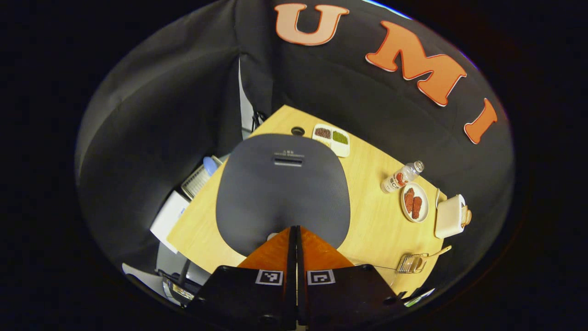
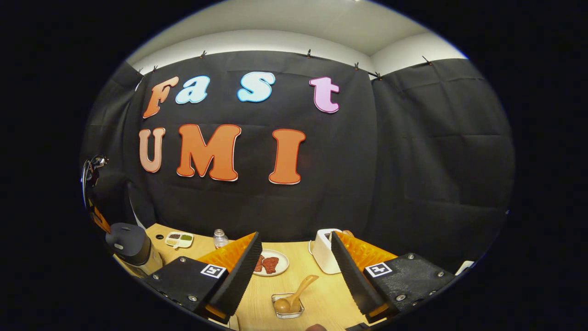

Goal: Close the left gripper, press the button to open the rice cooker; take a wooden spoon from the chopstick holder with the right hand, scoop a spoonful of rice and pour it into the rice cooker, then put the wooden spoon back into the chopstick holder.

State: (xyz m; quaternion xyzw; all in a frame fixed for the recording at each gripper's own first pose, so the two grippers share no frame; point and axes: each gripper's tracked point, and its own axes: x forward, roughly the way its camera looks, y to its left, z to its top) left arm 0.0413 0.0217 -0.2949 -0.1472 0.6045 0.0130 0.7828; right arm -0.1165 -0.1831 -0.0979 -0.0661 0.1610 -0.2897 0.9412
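Rice cooker (image 1: 282, 193) lid down; left gripper (image 1: 294, 230) jaws together above.

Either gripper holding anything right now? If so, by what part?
Nothing held. Left gripper is shut on nothing, above the rice cooker lid. Right gripper is open; the wooden spoon sits untouched in its holder.

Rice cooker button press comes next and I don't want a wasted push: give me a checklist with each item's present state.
1. Left gripper shut for pressing: ok, fingers meet.
2. Left gripper above rice cooker: ok.
3. Lid down: ok.
4. Fingertips on the button: cannot tell, the fingers hide it.
5. Right gripper open for the wooden spoon: ok.
6. Spoon in its holder, within sight: ok.
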